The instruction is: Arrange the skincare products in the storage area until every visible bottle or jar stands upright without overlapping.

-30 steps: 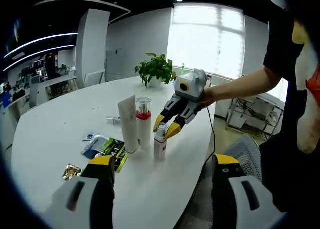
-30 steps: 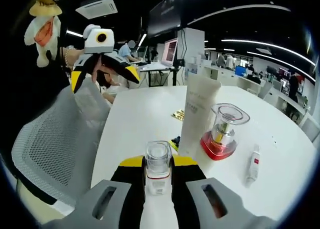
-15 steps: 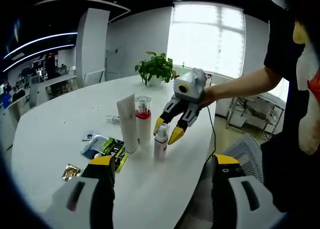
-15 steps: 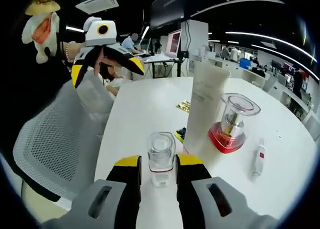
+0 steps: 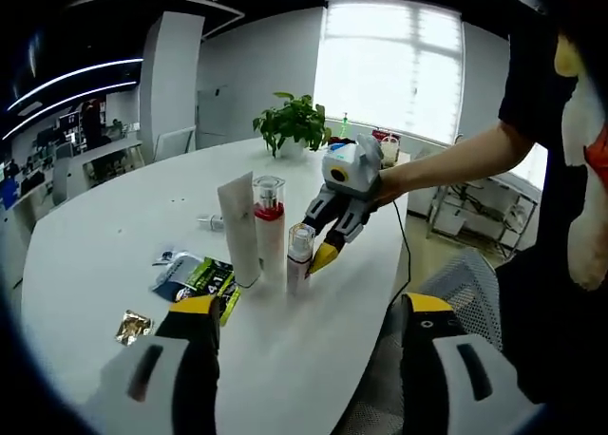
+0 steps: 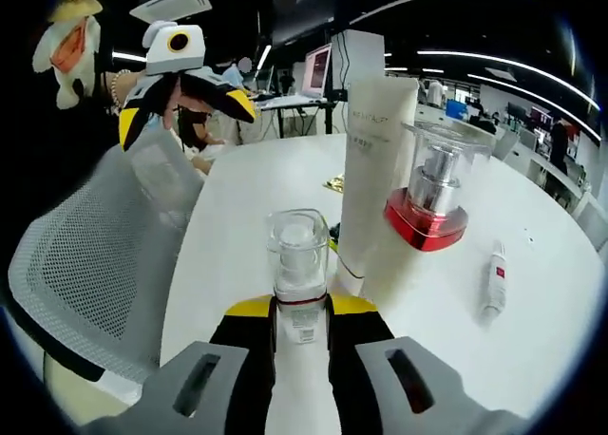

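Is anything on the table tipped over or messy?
Yes. A small tube lies flat on the white table, while the tall tube, the red-based bottle and the small bottle stand upright. Some packets lie flat too.

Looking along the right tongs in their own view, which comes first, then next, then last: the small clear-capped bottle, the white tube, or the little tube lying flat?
1. Small clear-capped bottle, between the right tongs.
2. White tube, standing just behind, rightward.
3. Little flat tube, far right on the table.

Open-plan office: desks [image 6: 294,103], monitors [image 6: 316,71].
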`<state>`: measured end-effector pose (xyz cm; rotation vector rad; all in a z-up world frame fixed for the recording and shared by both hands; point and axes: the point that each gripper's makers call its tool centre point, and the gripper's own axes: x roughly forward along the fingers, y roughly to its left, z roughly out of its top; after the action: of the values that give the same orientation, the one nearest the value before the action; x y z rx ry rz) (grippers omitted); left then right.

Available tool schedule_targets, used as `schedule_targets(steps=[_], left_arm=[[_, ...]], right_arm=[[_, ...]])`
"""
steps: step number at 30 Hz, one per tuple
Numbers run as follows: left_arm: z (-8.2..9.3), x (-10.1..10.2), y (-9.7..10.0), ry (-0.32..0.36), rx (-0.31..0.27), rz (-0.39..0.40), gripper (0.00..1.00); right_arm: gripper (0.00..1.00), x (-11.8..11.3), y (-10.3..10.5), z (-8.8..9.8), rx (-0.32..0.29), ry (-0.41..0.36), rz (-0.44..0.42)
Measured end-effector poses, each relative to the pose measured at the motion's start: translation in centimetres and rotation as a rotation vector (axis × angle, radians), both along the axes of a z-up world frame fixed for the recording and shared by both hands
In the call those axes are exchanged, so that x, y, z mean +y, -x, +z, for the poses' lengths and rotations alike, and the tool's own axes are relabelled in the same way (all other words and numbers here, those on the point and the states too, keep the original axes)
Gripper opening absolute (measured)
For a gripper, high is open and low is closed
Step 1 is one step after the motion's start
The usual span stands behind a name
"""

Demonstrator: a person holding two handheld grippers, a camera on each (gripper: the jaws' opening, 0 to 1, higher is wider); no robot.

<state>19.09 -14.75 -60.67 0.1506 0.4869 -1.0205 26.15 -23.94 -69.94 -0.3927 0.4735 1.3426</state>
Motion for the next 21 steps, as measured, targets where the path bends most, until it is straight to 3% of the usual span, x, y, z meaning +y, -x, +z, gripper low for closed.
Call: schedule_targets(steps=[21], left_arm=[[-0.7,0.1,-0.4,-0.031,0.004,-0.015,0.72]], right_arm=[[0.22,-0.2,-1.2,-0.1,-0.006,0.014,0.020]])
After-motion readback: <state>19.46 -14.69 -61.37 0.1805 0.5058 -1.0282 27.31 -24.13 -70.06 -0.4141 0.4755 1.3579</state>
